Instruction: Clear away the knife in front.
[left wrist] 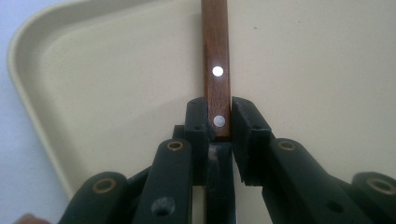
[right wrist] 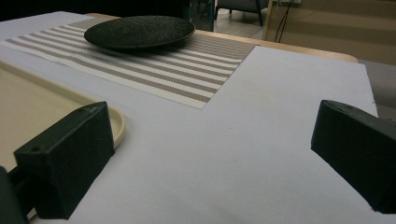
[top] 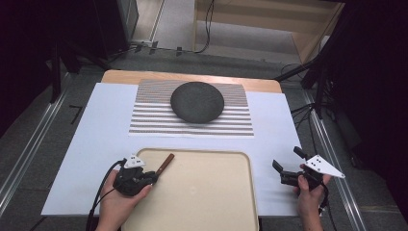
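High view: the left gripper (top: pixel 153 177) sits over the near-left part of the tray (top: pixel 240 161), closed on a knife (top: pixel 166 162) whose brown wooden handle sticks out ahead of the jaws toward the tray's far-left corner. In the left gripper view the jaws pinch the near end of that handle from both sides, just by the nearer of its two rivets; the blade seems to run back under the gripper and is mostly hidden. I cannot tell whether the knife rests on the tray or is raised a little off it.

The right gripper (top: pixel 285 166) hovers over the white sheet (top: pixel 86 144) to the right of the tray, jaws wide apart and holding nothing; the right gripper view looks between them toward the striped mat (right wrist: pixel 187 79) and the dark plate (right wrist: pixel 140 30) on it at the far side of the worktop.

By my reading, the step in hand is picking the knife out of the tray, with the grasp made and the carry not yet begun. The likely next move is to lift it straight up to clear the tray rim, keep it level so the blade does not swing, and carry it forward to the mat, probably beside the plate. The grip is near one end of the handle, so the knife may tilt when lifted.
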